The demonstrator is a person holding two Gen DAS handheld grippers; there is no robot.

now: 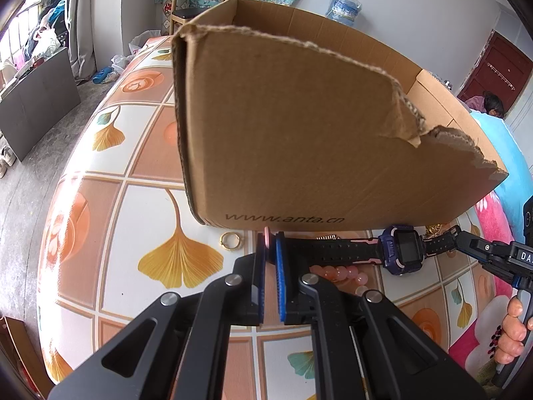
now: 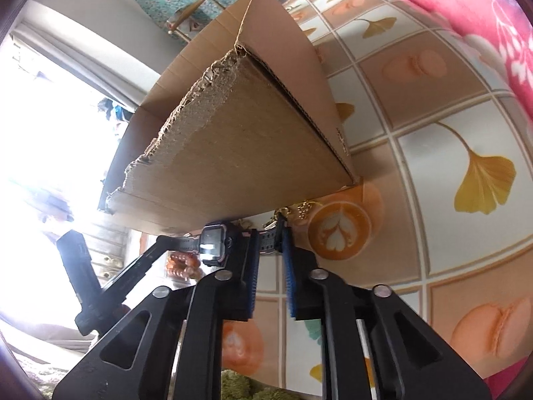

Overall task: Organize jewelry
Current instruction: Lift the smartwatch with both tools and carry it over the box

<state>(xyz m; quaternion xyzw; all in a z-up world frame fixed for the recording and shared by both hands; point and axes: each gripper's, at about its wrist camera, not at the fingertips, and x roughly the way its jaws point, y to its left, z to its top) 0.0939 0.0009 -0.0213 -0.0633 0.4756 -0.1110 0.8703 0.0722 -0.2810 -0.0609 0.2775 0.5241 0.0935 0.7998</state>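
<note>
My left gripper pinches one strap end of the watch, my right gripper the other, both nearly closed. The watch hangs stretched between them just above the table, in front of the box. It looks light; the straps are limp and rubbery, so gripping the ends keeps the face clear.

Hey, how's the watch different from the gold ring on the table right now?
The watch is held up off the table, its strap ends pinched by the left gripper and right gripper; the gold ring lies loose on the tablecloth, touched by neither. The watch is long, black and purple with a screen; the ring is a small plain gold loop. Both sit just in front of the cardboard box.
</note>
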